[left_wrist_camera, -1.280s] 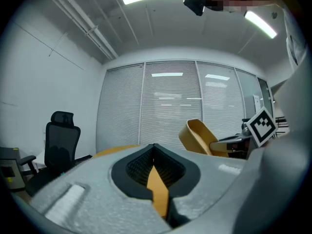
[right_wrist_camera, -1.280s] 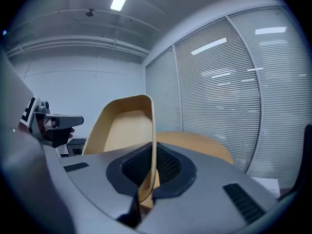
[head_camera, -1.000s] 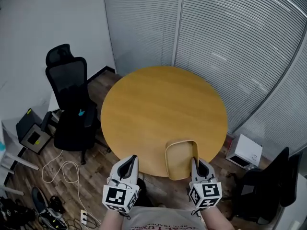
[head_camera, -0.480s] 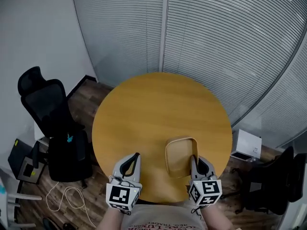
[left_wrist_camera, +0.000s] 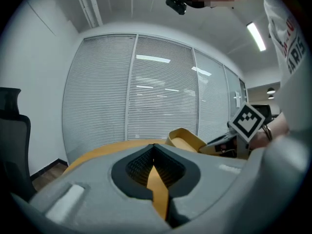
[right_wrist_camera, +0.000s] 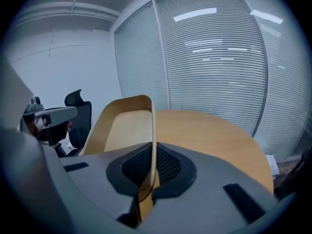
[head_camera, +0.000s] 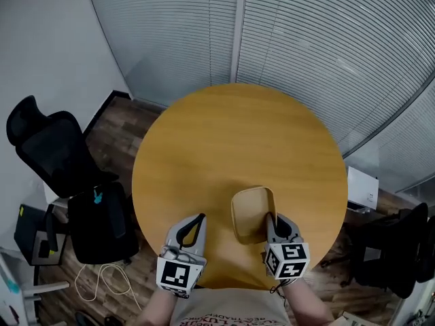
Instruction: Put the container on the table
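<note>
A tan open container (head_camera: 250, 209) hangs over the near part of the round wooden table (head_camera: 238, 134). My right gripper (head_camera: 270, 219) is shut on its right wall, and that thin wall runs straight between the jaws of the right gripper (right_wrist_camera: 152, 150) in the right gripper view. Whether the container (right_wrist_camera: 122, 126) touches the tabletop (right_wrist_camera: 214, 130) I cannot tell. My left gripper (head_camera: 199, 219) sits beside the container at its left, shut with nothing in it. In the left gripper view, the left gripper (left_wrist_camera: 153, 147) has the container (left_wrist_camera: 183, 139) to its right.
A black office chair (head_camera: 61, 168) stands left of the table and another (head_camera: 397, 250) at the right. A white box (head_camera: 361, 189) lies on the floor to the right. Cables (head_camera: 102, 277) lie at lower left. Blinds-covered glass walls (head_camera: 306, 39) curve behind the table.
Both grippers have moved forward from the table's near edge to over the tabletop, the right one carrying the container with it. The grip looks the same.
</note>
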`<state>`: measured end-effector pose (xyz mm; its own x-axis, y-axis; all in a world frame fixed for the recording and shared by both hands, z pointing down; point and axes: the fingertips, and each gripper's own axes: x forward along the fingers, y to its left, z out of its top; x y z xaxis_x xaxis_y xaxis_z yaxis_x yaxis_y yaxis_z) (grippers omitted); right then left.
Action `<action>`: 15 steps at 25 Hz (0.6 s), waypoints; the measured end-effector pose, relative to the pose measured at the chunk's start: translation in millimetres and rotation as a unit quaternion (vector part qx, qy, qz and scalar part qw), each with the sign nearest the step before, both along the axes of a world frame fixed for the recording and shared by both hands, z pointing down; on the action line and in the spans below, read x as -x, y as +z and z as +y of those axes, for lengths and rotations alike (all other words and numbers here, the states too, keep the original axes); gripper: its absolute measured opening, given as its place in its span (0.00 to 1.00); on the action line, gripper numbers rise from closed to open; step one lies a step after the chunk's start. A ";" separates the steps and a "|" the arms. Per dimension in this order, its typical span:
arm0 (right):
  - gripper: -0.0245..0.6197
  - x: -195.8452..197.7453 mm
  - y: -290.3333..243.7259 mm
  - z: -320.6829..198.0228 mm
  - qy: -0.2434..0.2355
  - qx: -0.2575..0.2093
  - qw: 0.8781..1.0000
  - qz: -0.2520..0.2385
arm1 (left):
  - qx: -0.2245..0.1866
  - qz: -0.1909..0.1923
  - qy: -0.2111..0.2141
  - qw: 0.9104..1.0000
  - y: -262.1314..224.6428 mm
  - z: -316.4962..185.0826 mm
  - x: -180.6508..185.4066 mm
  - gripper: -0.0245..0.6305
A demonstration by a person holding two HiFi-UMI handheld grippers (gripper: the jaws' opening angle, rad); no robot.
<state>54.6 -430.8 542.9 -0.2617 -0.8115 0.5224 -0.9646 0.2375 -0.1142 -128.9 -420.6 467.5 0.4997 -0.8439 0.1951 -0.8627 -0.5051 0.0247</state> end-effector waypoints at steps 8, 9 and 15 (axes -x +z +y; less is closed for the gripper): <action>0.05 15.7 81.2 -17.3 -0.007 0.085 0.996 0.038 | 0.028 0.017 0.009 0.999 41.8 -18.0 13.0 0.05; 0.05 17.1 91.1 -17.4 -0.008 0.096 0.995 0.041 | 0.030 0.019 0.010 0.999 45.3 -19.6 13.6 0.05; 0.05 16.9 140.1 -15.4 -0.007 0.154 0.987 0.050 | 0.037 0.018 0.013 0.999 60.0 -24.5 11.6 0.05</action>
